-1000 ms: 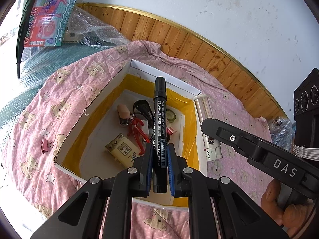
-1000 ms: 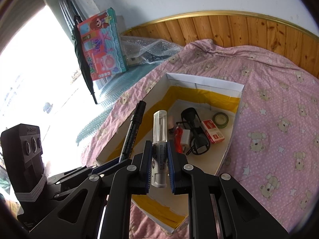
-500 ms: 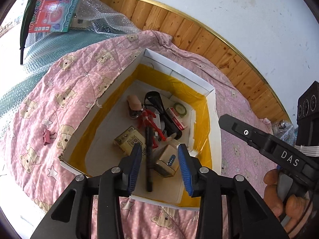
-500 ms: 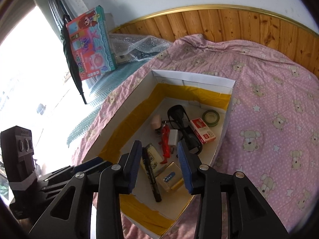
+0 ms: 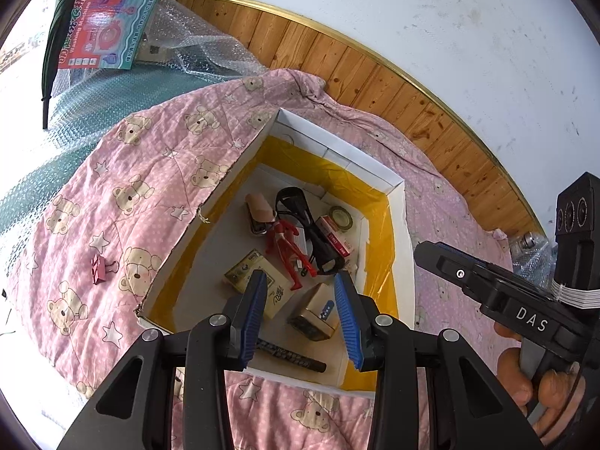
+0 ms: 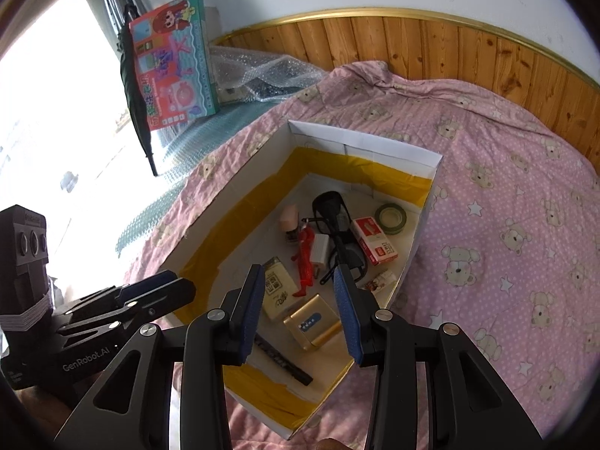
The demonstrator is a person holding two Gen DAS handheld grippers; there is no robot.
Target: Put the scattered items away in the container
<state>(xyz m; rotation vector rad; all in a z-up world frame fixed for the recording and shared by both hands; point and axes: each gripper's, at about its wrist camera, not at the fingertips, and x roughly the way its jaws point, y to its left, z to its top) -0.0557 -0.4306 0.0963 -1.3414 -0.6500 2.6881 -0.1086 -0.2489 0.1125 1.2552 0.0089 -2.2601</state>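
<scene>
A white cardboard box [image 5: 339, 154] lined with yellow tape sits on a pink bear quilt [image 5: 150, 172]. Inside lie a black marker [image 5: 290, 355] along the near wall, a gold case [image 5: 314, 315], a printed card pack [image 5: 252, 281], a red figure [image 5: 288, 247], black glasses [image 5: 308, 221], a red-white pack [image 5: 336, 235] and a tape roll [image 5: 341, 217]. A pink binder clip [image 5: 100, 268] rests on the quilt left of the box. My left gripper [image 5: 302, 318] hovers open above the box's near end. In the right wrist view my right gripper [image 6: 300, 311] is also open over the box [image 6: 360, 142], above the marker [image 6: 285, 362] and the gold case [image 6: 313, 322].
A colourful toy carton [image 5: 101, 15] and bubble wrap [image 5: 202, 48] lie at the far left by the bright window. Wood panelling [image 5: 375, 78] runs behind the bed. A person's hand [image 5: 525, 375] holds the right gripper's handle at the lower right.
A second ago my left gripper held the black marker and my right held a clear tube. Both have opened; the marker now lies in the box near its front wall.
</scene>
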